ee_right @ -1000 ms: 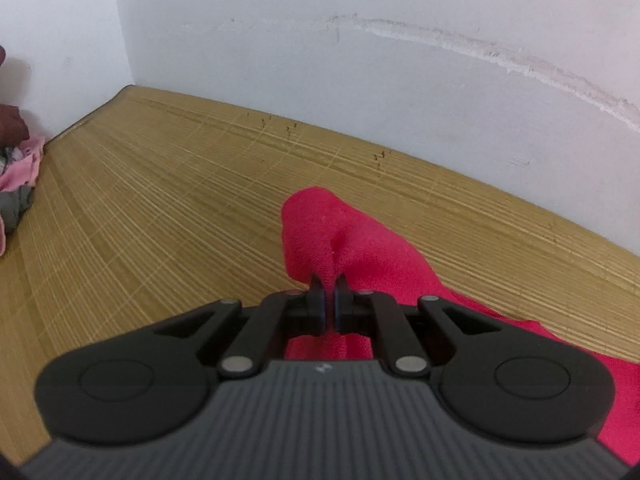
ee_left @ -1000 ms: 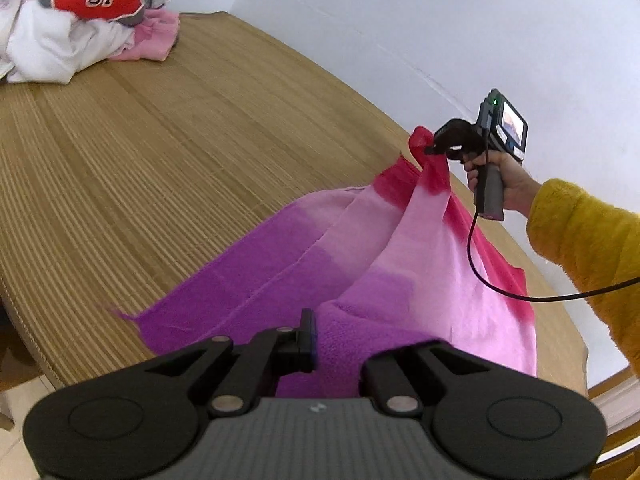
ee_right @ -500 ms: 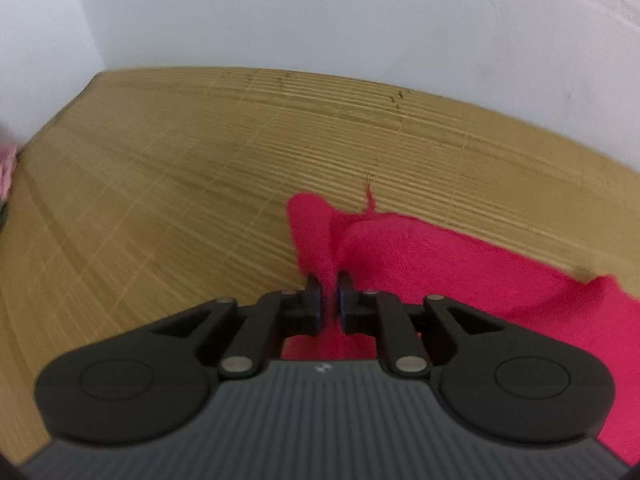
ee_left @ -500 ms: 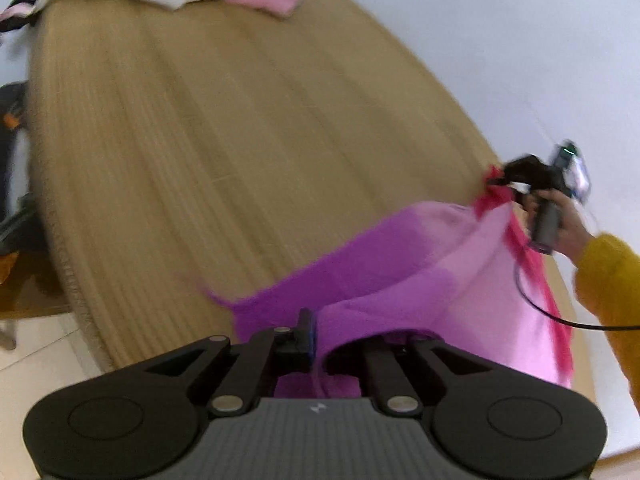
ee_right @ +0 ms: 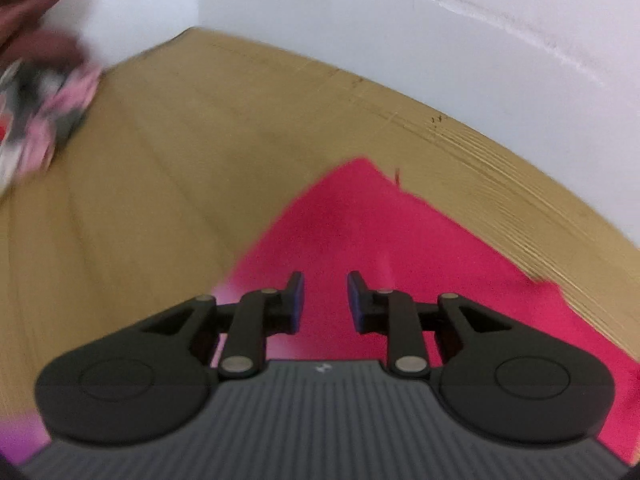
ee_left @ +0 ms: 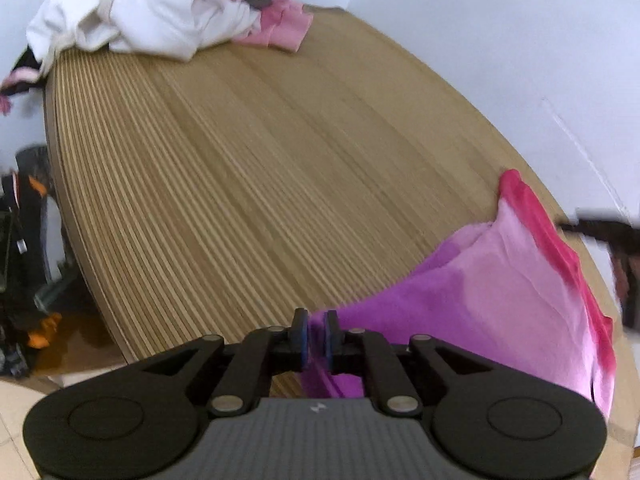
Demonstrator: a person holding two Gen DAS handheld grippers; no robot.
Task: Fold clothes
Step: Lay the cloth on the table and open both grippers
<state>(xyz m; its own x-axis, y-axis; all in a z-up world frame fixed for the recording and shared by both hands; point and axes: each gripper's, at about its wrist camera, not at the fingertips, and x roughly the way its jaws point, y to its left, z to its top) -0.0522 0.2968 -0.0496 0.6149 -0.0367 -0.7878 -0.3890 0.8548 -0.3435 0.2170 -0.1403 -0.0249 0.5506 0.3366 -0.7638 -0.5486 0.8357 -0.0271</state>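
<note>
In the left wrist view, the step in hand looks like laying the garment out flat before the first fold: the fleecy cloth banded purple, pale pink and red (ee_left: 500,292) lies on the round ribbed bamboo table top (ee_left: 240,184), spread from about six o'clock out to three o'clock, its red band reaching the far edge by the white wall (ee_left: 500,40). The left gripper (ee_left: 314,334) has its jaws nearly together, a narrow gap showing between the blue pads; they have just been opening a little, and the purple corner of the cloth sits right at the gap, though blur hides whether the pads press on it. At eleven to twelve o'clock, well apart, waits a heap of unfolded clothes, white, red and pink (ee_left: 160,20). At three o'clock a dark blurred shape is probably the other tool. In the right wrist view, the right gripper (ee_right: 325,300) stands with jaws partly parted and nothing between them; they have just been opening, and the red band of the cloth (ee_right: 380,232) lies flat on the table beneath and ahead of them, its corner pointing to twelve o'clock. The next move likely calls for the left corner to be freed too, then both tools to take fresh holds along one edge and carry it across.
</note>
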